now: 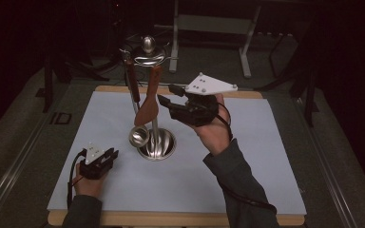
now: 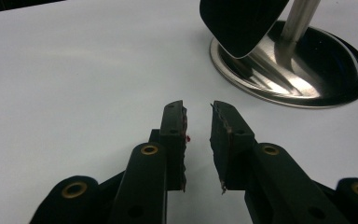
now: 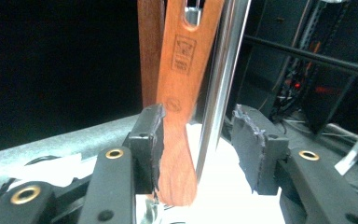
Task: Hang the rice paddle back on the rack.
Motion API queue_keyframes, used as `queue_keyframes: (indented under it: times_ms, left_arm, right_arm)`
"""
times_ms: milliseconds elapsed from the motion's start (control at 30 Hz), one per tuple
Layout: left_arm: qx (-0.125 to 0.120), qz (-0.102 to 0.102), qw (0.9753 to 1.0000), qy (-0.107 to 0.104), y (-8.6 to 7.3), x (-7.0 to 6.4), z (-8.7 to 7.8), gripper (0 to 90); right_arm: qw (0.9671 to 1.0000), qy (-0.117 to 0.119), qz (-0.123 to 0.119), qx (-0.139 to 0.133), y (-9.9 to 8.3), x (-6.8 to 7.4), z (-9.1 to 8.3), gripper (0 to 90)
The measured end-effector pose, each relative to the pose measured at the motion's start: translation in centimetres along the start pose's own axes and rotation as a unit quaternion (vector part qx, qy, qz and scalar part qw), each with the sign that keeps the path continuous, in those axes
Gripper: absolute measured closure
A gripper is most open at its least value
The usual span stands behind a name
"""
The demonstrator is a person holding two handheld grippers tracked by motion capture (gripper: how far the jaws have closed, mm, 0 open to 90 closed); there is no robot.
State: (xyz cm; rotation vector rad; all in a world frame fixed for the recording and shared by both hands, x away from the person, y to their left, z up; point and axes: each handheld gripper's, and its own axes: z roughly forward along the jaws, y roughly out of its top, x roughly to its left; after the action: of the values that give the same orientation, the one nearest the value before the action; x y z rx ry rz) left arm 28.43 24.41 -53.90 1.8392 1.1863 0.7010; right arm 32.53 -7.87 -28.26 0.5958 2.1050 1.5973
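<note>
A steel utensil stand (image 1: 158, 146) with a round base and an upright pole (image 1: 154, 124) rises mid-table. From its top hang a reddish wooden spatula (image 1: 148, 108), a dark-handled utensil (image 1: 132, 80) and a steel ladle (image 1: 139, 137). My right gripper (image 1: 165, 94) is raised and open, its jaws on either side of the spatula handle (image 3: 179, 93) and the pole (image 3: 219, 84); the left jaw touches the handle, the right jaw stands apart. My left gripper (image 1: 111, 154) rests low on the mat, open and holding nothing (image 2: 198, 109), pointing at the stand's base (image 2: 307, 70).
A pale blue mat (image 1: 247, 156) covers the wooden table top. A dark utensil end (image 2: 237, 23) hangs just above the base. Behind the table stand a grey metal frame (image 1: 214, 23) and dark floor. The mat to the right and at the front is bare.
</note>
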Motion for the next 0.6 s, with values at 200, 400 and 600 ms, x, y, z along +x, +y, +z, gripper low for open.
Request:
queue_keyframes:
  times_ms: [200,400,600]
  left_arm:
    - [0.000,0.000,1.0000,0.000,0.0,0.0,0.0,75.2]
    - [0.001,0.000,1.0000,0.001,0.0,0.0,0.0,75.0]
    - [0.001,0.000,1.0000,0.001,0.0,0.0,0.0,74.8]
  right_arm:
    - [0.9997,0.009,-0.008,0.019,-0.5,-0.4,-0.5,51.3]
    - [0.9986,0.016,-0.019,0.047,-1.1,-0.9,-0.9,50.5]
    - [0.9967,0.014,-0.009,0.079,-2.5,-1.9,-1.3,49.8]
